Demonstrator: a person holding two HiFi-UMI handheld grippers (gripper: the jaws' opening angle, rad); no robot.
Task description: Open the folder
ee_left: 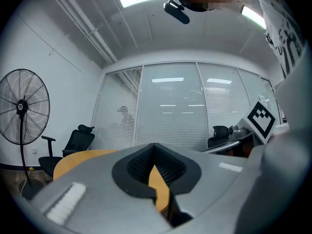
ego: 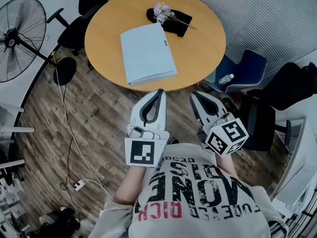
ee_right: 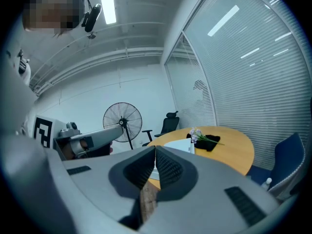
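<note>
Item 1: pale blue rectangular paper folder [ego: 147,53]. It is lying flat and closed at the middle of the round, light brown wooden table [ego: 208,43]. One short side is reaching close to the table's near edge, and the long sides are running slightly aslant toward the far edge.

Item 2: black folded cloth [ego: 173,25]. It is resting by the table's far edge, just beside the folder's far right corner. A small sprig of pale lilac flowers [ego: 161,11] is lying on top of it, with thin green stems trailing to the right.

Item 3: left gripper [ego: 159,92], grey and white with black pads. It is hanging just short of the table's near edge, over the floor. Its claw is pressed together and pinching nothing.

Item 4: right gripper [ego: 194,94], of the same make. It is hanging beside the left one, also short of the near edge. Its claw is likewise pressed together, with nothing between the pads.

Item 5: surroundings.
- A dark wood-plank floor [ego: 104,113] is lying under the table.
- A black standing fan [ego: 20,38] is standing to the table's left.
- A black office chair [ego: 79,24] is sitting at the far left edge.
- A blue upholstered chair [ego: 250,66] is sitting at the right edge and carrying a small clear bottle [ego: 226,78].
- A white power strip [ego: 79,185] is lying on the floor, with its cable trailing toward the fan.
</note>
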